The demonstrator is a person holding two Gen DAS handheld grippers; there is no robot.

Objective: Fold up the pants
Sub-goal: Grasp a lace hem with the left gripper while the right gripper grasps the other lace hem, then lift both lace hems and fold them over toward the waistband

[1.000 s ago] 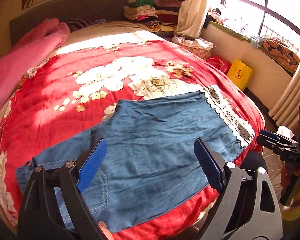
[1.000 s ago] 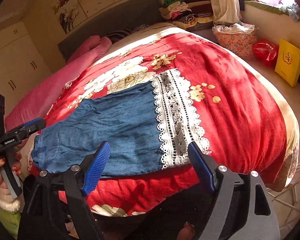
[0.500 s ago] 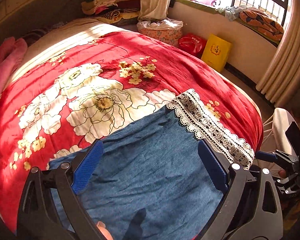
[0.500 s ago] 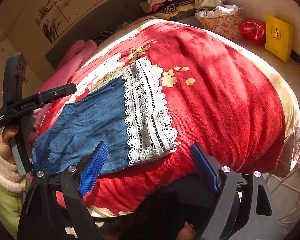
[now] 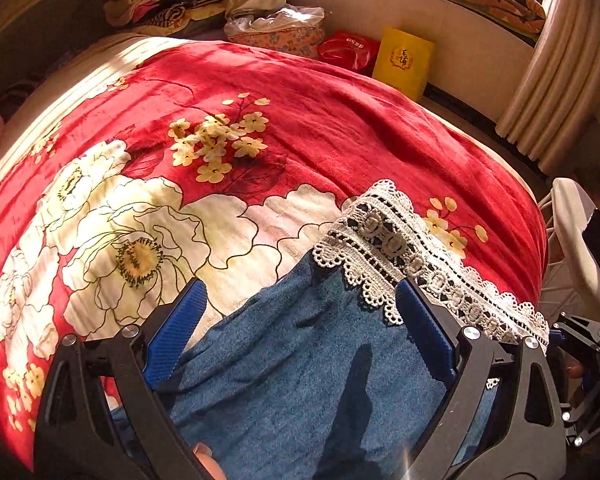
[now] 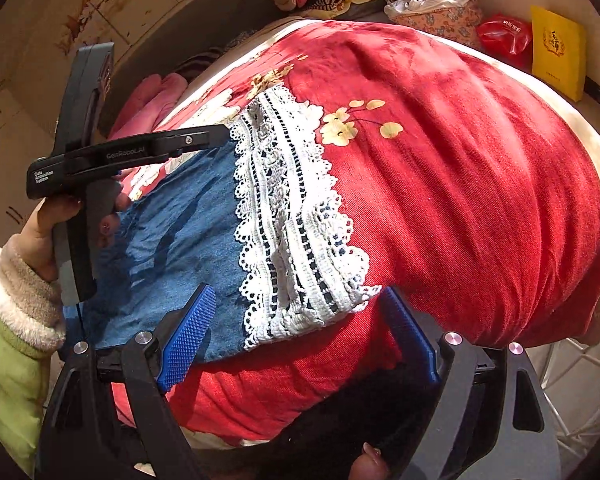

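Observation:
Blue denim pants (image 5: 308, 360) with a white lace hem (image 5: 404, 248) lie flat on a red floral blanket (image 5: 340, 128). My left gripper (image 5: 300, 320) is open and hovers over the denim just short of the far end of the lace hem. In the right wrist view the pants (image 6: 188, 240) and lace hem (image 6: 292, 232) lie near the bed's front edge. My right gripper (image 6: 300, 324) is open, its pads on either side of the near end of the lace. The left gripper (image 6: 220, 136) shows there too, with its tip at the far corner of the hem.
The red blanket (image 6: 460, 184) drapes over the bed's edge. A yellow bag (image 5: 402, 60) and a red bag (image 5: 348, 48) stand on the floor beyond the bed. Stacked clothes (image 5: 156, 0) lie at the headboard. A pink quilt (image 6: 152, 96) lies on the far side.
Both grippers have moved toward the lace hem end of the pants and come closer to the fabric. Both stay open. The pants have not moved.

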